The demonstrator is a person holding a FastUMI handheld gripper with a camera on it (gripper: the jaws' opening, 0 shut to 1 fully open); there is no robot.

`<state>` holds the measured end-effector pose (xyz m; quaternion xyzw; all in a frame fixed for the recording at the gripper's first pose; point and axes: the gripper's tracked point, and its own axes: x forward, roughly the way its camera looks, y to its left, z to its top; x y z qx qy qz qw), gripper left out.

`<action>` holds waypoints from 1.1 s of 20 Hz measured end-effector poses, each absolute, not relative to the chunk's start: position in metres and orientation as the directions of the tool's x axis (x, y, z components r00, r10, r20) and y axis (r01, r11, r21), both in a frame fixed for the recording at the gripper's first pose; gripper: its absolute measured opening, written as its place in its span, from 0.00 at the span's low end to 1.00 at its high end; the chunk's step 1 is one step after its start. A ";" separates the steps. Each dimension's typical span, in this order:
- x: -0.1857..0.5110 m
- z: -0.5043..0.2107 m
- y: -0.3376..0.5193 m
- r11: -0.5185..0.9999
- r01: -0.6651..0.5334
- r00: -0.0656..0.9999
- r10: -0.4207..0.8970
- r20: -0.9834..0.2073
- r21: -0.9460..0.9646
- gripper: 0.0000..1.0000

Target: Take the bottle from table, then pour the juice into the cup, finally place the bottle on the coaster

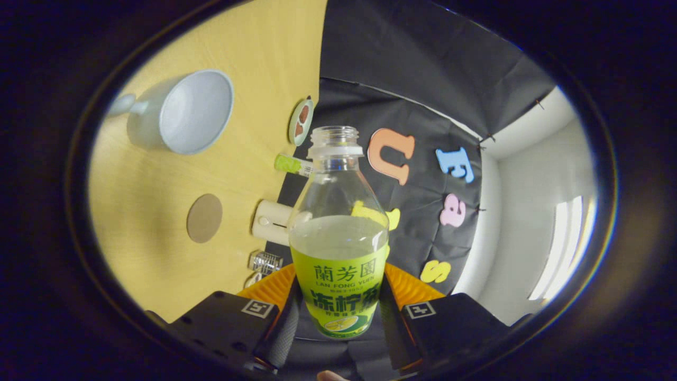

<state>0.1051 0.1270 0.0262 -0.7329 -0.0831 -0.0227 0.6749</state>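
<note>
Hand-held gripper (pixel 338 317) clamps the uncapped bottle (pixel 338 248) beside the yellow wooden table (pixel 153 211), white walls beyond.

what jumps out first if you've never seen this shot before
The uncapped bottle with the green label stands out first, clamped between the gripper fingers, about half full of pale juice. Beyond it on the tilted-looking yellow table sits an empty pale blue cup, with a round brown coaster nearer the fingers.

Tongs (pixel 338 317) clamp uncapped bottle (pixel 338 233); cup (pixel 182 112), coaster (pixel 204 218) on table (pixel 158 180).
</note>
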 end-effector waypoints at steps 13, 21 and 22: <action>0.099 0.044 0.102 0.858 -0.151 0.988 0.153 -0.036 -0.492 0.75; 0.163 0.032 0.117 0.949 -0.305 0.941 0.313 -0.129 0.078 0.75; 0.172 0.024 0.122 0.944 -0.311 0.934 0.325 -0.147 0.107 0.75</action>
